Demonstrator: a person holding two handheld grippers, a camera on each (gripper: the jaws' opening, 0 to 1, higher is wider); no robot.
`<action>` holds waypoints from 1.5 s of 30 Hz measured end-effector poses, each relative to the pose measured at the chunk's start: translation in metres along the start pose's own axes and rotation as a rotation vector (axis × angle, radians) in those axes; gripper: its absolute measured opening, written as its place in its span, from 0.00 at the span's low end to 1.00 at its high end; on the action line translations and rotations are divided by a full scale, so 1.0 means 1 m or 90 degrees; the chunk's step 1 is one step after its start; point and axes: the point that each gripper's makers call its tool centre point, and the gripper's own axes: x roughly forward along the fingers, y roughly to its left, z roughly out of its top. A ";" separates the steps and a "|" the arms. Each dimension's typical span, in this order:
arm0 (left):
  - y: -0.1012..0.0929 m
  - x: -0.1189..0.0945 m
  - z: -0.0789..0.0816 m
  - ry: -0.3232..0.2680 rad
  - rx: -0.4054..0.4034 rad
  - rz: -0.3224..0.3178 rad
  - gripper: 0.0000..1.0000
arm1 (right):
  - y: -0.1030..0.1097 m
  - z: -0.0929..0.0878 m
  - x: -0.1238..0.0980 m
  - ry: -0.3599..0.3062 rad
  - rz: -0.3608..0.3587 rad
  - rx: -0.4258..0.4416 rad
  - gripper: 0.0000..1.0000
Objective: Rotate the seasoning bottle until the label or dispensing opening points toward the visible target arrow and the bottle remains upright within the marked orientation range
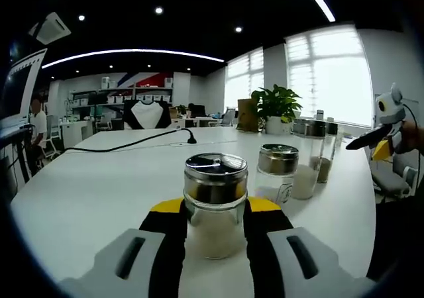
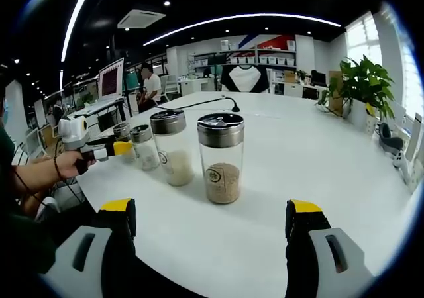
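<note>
Though its base is hidden between the jaws, the seasoning bottle stands upright near the table edge, clamped by the left gripper. Steel-lidded glass, pale grains inside; the right gripper hangs released.

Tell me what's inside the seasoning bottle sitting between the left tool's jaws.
The seasoning bottle holds a pale, whitish seasoning in its lower half, seen through the clear glass. Its metal lid covers the top, and the jaws hide the glass sides, so the exact fill level isn't clear.
</note>
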 end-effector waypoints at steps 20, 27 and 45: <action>0.004 -0.011 0.007 -0.017 -0.007 0.031 0.50 | -0.002 -0.001 0.001 0.006 -0.002 0.001 0.96; 0.000 -0.016 0.004 -0.022 -0.035 0.043 0.49 | 0.000 0.000 0.002 0.004 0.000 -0.002 0.96; 0.002 -0.017 0.001 -0.002 -0.054 0.157 0.50 | -0.001 -0.002 0.001 0.005 -0.002 0.000 0.96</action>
